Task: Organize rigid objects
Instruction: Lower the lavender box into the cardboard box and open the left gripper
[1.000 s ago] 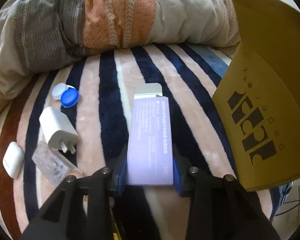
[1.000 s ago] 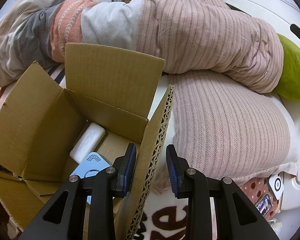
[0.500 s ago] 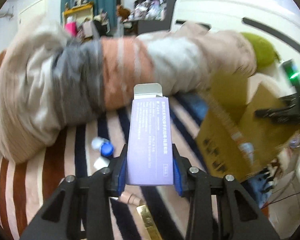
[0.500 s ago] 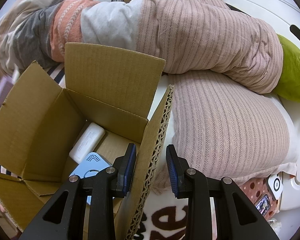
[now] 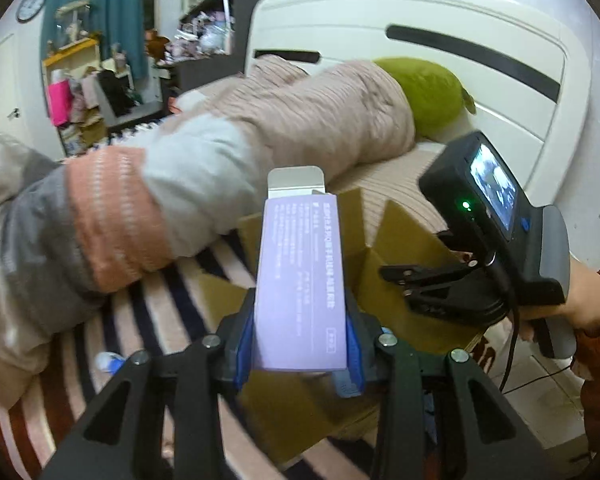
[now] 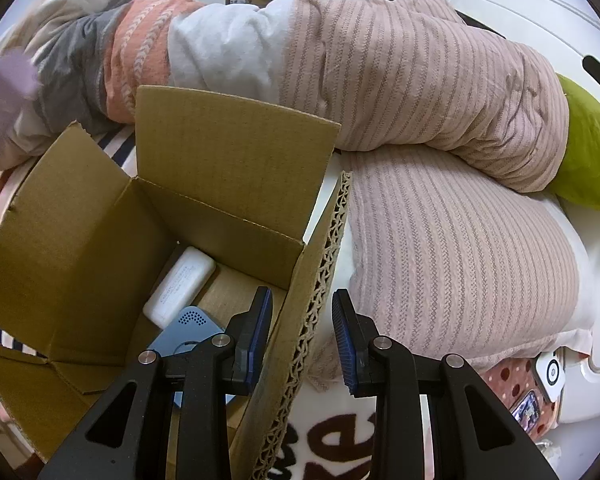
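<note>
Between the blue-padded fingers of the left gripper (image 5: pixel 300 344) sits a tall lilac cardboard carton with printed text (image 5: pixel 302 280), clamped near its lower end with a pad pressed to each long side. The carton stands upright and its silver-grey top flap (image 5: pixel 296 179) is open, sticking up above the body. It is held in the air in front of the open brown corrugated cardboard box (image 5: pixel 404 240), whose raised flaps show behind and to either side of it; whether it is over the opening or just short of it cannot be told from this view. In the right wrist view the same carton appears only as a blurred lilac patch at the far left edge (image 6: pixel 4 92).

The right gripper (image 6: pixel 302 334) is partly open, its two blue pads straddling the near corrugated flap of the box (image 6: pixel 320 280). The left pad is inside the box and lies close against the flap, while the right pad stands clear of it on the outside, so no firm grip on the cardboard shows. Down in the box a white rounded rectangular device (image 6: pixel 180 286) rests against the back wall, and a light blue gadget with a dotted speaker grille (image 6: pixel 188 328) lies just in front of it, touching or nearly so.

The box rests on a blanket striped in navy, pink and brown (image 5: pixel 148 320). Behind it lies a long bolster of pink, white, orange and grey knit fabric (image 6: pixel 340 60), with a green plush cushion (image 6: pixel 584 152) at its right end.
</note>
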A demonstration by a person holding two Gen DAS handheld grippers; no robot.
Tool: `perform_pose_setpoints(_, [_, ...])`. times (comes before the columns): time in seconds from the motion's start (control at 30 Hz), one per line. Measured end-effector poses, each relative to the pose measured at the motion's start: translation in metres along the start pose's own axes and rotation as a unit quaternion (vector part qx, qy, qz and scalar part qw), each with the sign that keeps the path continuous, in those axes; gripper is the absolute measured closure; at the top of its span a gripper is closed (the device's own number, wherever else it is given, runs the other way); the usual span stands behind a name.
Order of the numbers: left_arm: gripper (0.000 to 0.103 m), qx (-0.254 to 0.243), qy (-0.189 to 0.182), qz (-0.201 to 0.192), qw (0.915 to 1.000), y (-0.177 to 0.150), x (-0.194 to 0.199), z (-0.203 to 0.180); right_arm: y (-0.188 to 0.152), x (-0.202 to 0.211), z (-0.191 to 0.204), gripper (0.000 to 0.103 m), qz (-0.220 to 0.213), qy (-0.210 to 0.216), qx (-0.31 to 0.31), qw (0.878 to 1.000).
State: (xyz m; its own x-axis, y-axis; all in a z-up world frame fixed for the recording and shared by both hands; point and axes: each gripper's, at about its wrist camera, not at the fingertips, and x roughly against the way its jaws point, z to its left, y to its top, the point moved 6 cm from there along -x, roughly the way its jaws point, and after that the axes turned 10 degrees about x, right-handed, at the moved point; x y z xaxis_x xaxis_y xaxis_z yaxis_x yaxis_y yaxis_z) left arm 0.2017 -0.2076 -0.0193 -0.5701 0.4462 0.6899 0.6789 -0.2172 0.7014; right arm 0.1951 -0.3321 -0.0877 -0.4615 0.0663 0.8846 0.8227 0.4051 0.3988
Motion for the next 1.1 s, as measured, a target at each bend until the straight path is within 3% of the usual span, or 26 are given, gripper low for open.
perform_pose_setpoints(0.2, [0.067, -0.006, -0.008, 0.029, 0.9995, -0.005, -0.026, -0.018, 0.0, 0.0, 0.0, 0.078, 0.0, 0.002, -0.001, 1.0])
perform_pose_setpoints(0.27, [0.048, -0.002, -0.012, 0.028, 0.9995, -0.005, -0.027, -0.017, 0.0, 0.0, 0.0, 0.078, 0.0, 0.002, -0.002, 1.0])
perform_pose_setpoints(0.43, [0.028, -0.003, -0.006, 0.015, 0.9999, -0.008, -0.018, -0.012, -0.002, -0.001, -0.001, 0.078, 0.001, 0.002, -0.003, 1.0])
perform_pose_setpoints(0.77, [0.02, 0.001, 0.013, -0.019, 0.9997, -0.013, 0.017, 0.013, -0.004, 0.0, -0.001, 0.078, 0.006, -0.001, -0.007, 1.0])
perform_pose_setpoints(0.9, [0.02, 0.019, 0.032, -0.042, 0.9984, -0.013, 0.042, 0.045, -0.003, 0.0, 0.0, 0.078, 0.008, -0.003, -0.008, 1.0])
perform_pose_setpoints(1.1, [0.019, 0.091, 0.095, -0.066, 0.9891, -0.019, 0.066, 0.142, -0.002, 0.0, 0.0, 0.078, 0.011, -0.007, -0.005, 1.0])
